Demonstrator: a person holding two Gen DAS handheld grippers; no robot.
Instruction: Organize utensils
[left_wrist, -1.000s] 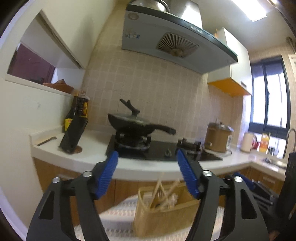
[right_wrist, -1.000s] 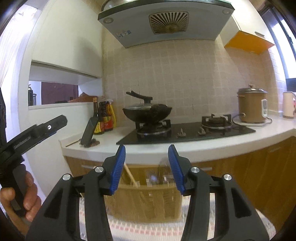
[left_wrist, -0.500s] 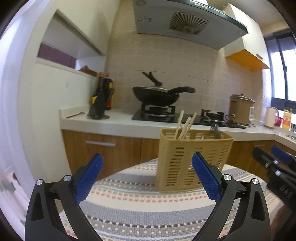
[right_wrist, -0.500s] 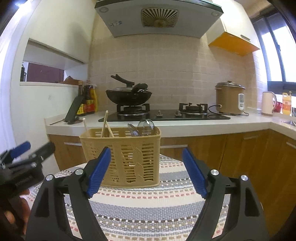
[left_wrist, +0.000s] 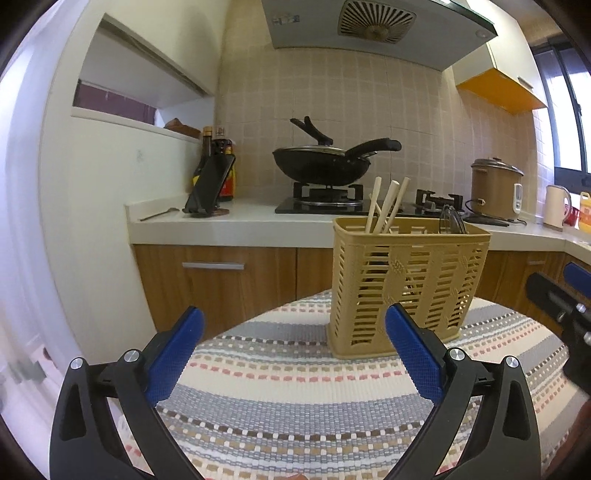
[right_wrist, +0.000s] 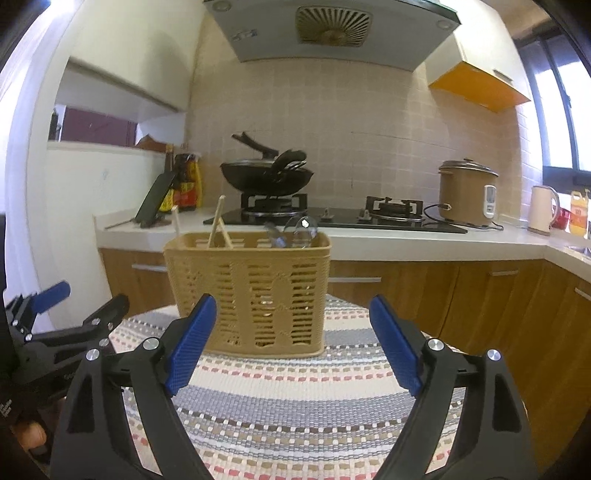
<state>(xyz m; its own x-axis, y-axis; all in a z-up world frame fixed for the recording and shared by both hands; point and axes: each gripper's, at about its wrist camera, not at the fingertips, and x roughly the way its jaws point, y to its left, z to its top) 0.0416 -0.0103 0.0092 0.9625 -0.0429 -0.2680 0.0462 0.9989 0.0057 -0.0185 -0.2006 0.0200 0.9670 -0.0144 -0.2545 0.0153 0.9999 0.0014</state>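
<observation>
We hold both tools low over the striped cloth (left_wrist: 280, 391) that covers the worktop, and neither has anything in it. The left gripper (left_wrist: 293, 349) has its jaws as wide as they go, with only bare cloth between the blue pads. The right gripper (right_wrist: 291, 341) is nearly as wide and its jaws are opening further; nothing sits between them either.

The yellow utensil basket (left_wrist: 404, 280) stands upright on the cloth, ahead of the left jaws and off toward their right pad. From the right wrist it stands ahead of the right jaws, closer to their left pad, its base showing between the two pads but well clear of them. Wooden chopsticks (left_wrist: 388, 203) lean in one compartment and what look like clear spoons (right_wrist: 301, 230) rise from another; we cannot tell how many pieces each holds.

No loose utensil lies on the cloth ahead of either pair of jaws, so we judge the sorting is at or close to its end, or between pieces. If more is to be sorted, the next move calls for finding a piece outside these views, or lifting a misplaced one from the basket; that needs a narrow, steady pinch from above on a thin shaft without tipping the light basket.
</observation>
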